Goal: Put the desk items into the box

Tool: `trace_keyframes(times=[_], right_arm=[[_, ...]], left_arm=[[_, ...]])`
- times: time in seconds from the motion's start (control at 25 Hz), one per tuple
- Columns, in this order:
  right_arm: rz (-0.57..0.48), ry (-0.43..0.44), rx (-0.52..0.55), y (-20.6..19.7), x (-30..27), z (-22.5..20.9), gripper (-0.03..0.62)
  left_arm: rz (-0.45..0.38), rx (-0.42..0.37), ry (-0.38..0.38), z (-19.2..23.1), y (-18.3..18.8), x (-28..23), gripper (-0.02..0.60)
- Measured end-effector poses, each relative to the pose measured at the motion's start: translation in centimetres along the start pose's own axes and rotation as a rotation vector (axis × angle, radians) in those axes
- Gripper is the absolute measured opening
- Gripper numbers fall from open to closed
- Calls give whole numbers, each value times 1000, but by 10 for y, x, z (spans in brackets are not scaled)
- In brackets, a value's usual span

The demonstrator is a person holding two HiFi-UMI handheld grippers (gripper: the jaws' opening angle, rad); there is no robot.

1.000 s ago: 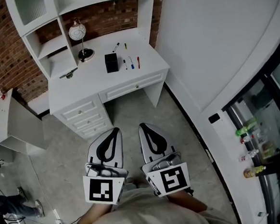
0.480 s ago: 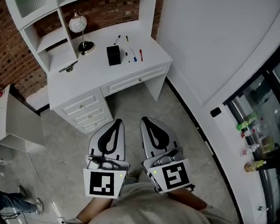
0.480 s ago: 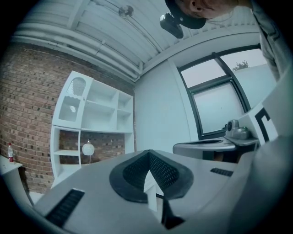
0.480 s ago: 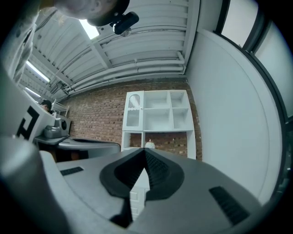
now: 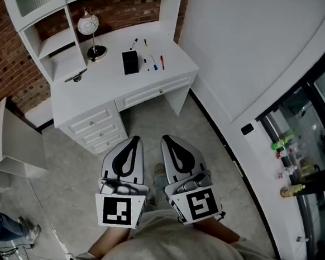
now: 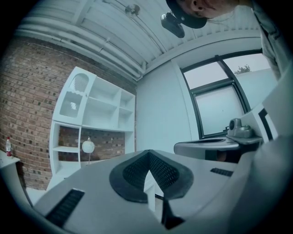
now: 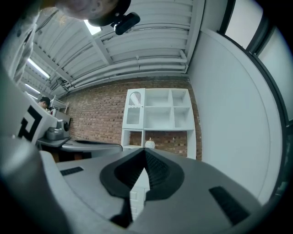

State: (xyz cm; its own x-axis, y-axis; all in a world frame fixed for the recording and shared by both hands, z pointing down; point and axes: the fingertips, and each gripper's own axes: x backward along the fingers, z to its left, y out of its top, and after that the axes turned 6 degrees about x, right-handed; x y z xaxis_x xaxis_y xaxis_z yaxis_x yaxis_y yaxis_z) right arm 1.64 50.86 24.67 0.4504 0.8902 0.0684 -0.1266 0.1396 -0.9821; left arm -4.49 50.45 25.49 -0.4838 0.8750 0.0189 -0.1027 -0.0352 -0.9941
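Status: not started, the person is standing well back from the desk [image 5: 101,92] with open floor [image 5: 70,173] in between.

Left claw [image 5: 134,140]: jaws pinched together, nothing between them. Right claw [image 5: 164,139]: same, closed and empty. Both are held side by side at waist height, pointing level toward the desk. Reads as a carry posture to me; no reason to open until something is in reach.

Task items are all on the desk top:
- black box [image 5: 130,62] near the middle, upright
- just to its right a small dark pen [image 5: 145,62], a blue pen [image 5: 154,64] and a red pen [image 5: 161,62], roughly parallel, apart from each other
- marker [image 5: 134,43] and a thin short stick [image 5: 145,43] further back, toward the brick wall
- small dark item [image 5: 76,77] at the left end (can't tell what it is from here)

Globe lamp [image 5: 89,27] stands at the back left, probably not part of the job.

The pens lying loose next to the box should make for short carries. They lie flat, so each pick likely needs a claw coming down from above.
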Motion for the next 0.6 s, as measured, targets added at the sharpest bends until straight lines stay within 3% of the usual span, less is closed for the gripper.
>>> trace_keyframes(times=[0.6], right_arm=[[-7,24,-10,-18,-59,-26,11]], left_arm=[[15,-9,23,33,-9,-55,5]])
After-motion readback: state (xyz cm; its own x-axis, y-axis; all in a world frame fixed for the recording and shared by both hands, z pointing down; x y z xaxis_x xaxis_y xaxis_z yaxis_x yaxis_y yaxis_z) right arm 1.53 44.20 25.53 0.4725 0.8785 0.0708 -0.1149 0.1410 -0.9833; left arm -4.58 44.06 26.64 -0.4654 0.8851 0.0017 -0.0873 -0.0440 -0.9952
